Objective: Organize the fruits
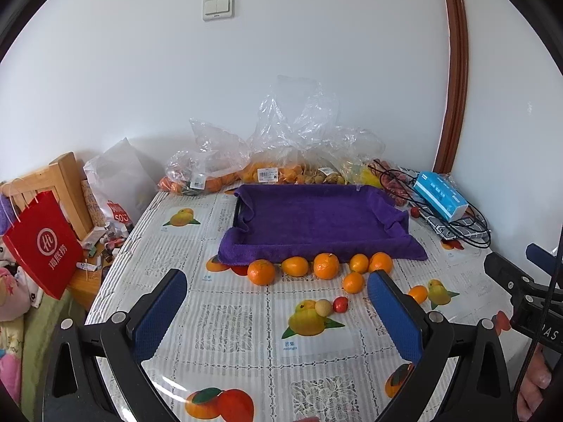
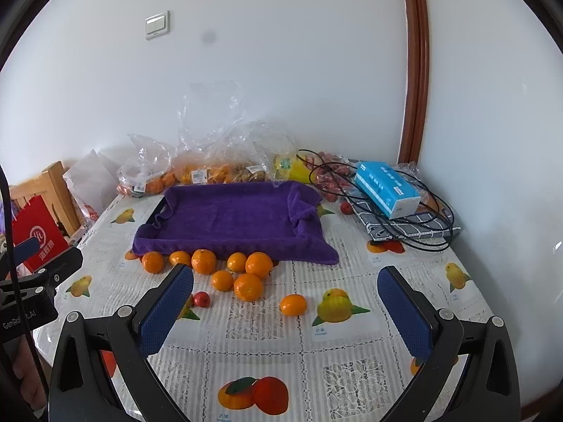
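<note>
Purple towel-lined tray (image 2: pixel 228 214) sits empty; oranges (image 2: pixel 248 286) lie loose on the desk (image 2: pixel 267 344) before it. Both the left tool (image 1: pixel 278 302) and right tool (image 2: pixel 285 299) hover released, so picking the first orange likely comes next.

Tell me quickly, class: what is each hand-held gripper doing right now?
Left hand-held gripper: open, holding nothing, above the table.
Right hand-held gripper: open, holding nothing, above the table.

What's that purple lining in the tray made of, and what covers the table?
The purple lining looks like a soft, matte terry or microfibre towel: fuzzy pile, limp folds over the tray's edges. The table cover seems to be glossy plastic sheeting, probably vinyl, printed with lace and fruit patterns; it shows shiny reflections.
</note>
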